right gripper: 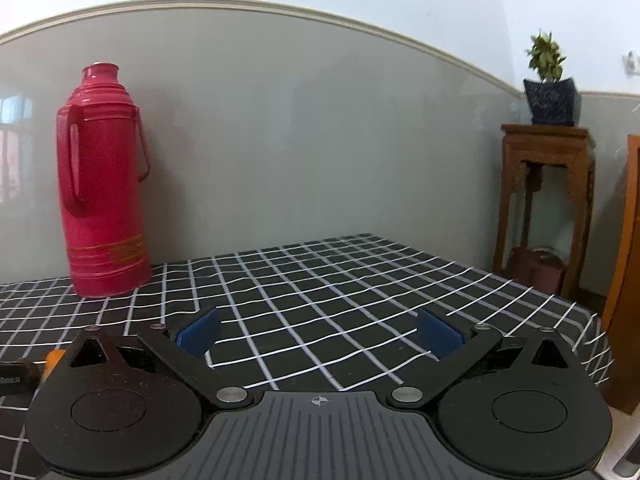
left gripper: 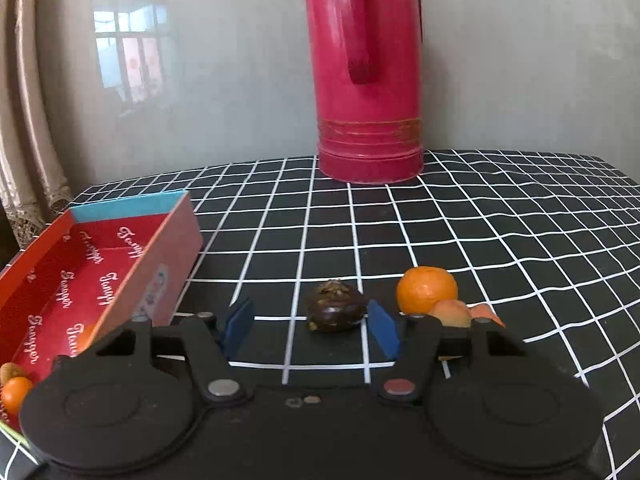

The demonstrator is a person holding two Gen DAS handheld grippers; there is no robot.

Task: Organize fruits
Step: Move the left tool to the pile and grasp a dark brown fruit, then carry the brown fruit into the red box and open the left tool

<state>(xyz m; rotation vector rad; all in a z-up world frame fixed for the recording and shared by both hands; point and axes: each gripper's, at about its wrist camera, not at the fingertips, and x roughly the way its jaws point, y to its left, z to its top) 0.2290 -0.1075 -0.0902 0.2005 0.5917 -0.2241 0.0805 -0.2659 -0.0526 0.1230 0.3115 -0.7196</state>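
Your left hand-held gripper (left gripper: 312, 330) was spread around the dark fruit (left gripper: 335, 311) on the table (left gripper: 500, 240), an orange (left gripper: 426, 289) at two o'clock still out, the red box (left gripper: 84, 276) at ten o'clock holding some, your right hand-held gripper (right gripper: 318, 334) spread, empty.

I am looking into a lived-in home room: a table under a black cloth with a white grid (right gripper: 320, 280) stands against a grey-painted wall with a cream dado rail (right gripper: 256, 6). A tall red enamel thermos flask (right gripper: 102, 192), a carved dark wooden plant stand (right gripper: 546, 200) bearing a leafy plant in a blue ceramic pot (right gripper: 552, 100), and a beige lace-edged curtain (left gripper: 28, 128) all say household.
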